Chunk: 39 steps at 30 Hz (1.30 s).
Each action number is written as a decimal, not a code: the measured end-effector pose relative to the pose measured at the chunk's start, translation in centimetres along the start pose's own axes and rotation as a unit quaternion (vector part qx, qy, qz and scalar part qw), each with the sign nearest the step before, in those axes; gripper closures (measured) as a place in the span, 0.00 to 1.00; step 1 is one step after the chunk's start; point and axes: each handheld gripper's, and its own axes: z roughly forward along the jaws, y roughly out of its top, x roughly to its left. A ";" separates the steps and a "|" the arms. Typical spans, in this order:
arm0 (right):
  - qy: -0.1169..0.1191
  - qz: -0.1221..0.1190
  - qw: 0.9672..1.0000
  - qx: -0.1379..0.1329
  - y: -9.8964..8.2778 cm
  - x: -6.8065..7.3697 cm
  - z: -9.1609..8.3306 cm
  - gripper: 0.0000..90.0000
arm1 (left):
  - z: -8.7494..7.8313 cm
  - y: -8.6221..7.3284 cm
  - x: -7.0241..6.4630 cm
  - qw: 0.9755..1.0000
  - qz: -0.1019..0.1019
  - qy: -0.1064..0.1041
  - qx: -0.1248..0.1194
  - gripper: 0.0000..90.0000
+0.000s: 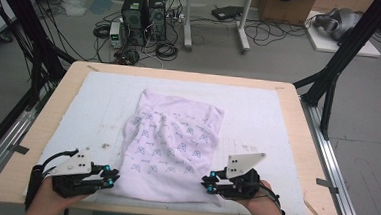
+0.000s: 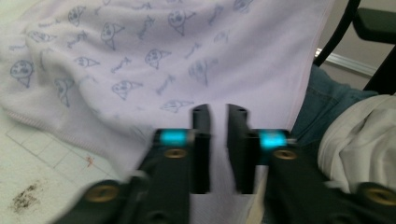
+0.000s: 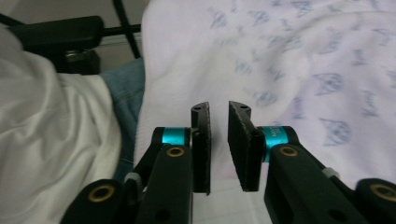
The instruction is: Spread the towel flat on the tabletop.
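High view: wooden tabletop (image 1: 297, 139) carries a white foam pad (image 1: 258, 116) over most of its surface; on the pad lies a pale lilac printed cloth (image 1: 174, 141), rumpled, near-rectangular, patterned with small blue cat-face figures, its near edge reaching the front of the pad and hanging slightly over; cloth sits centre, between the two tools. Left hand-held gripper (image 1: 110, 175) at the cloth's near-left corner, held low in the person's hand, tips just at the cloth edge. Right hand-held gripper (image 1: 207, 182) at the near-right corner, likewise pointed inward at the cloth edge. Left gripper view: jaws stand a narrow gap apart, released, nothing pinched; cloth (image 2: 187, 56) spreads beyond and beneath them; dark speckled stain (image 2: 25, 198) on the pad at lower left. Right gripper view: jaws also slightly parted, released, cloth (image 3: 299, 65) behind them, none caught between; person's jeans (image 3: 126, 93) at left.
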 end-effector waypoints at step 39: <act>-0.109 0.067 0.990 0.053 -3.0 -6.4 3.1 0.98 | 5.8 -2.8 4.8 0.999 -0.026 0.029 0.035 0.97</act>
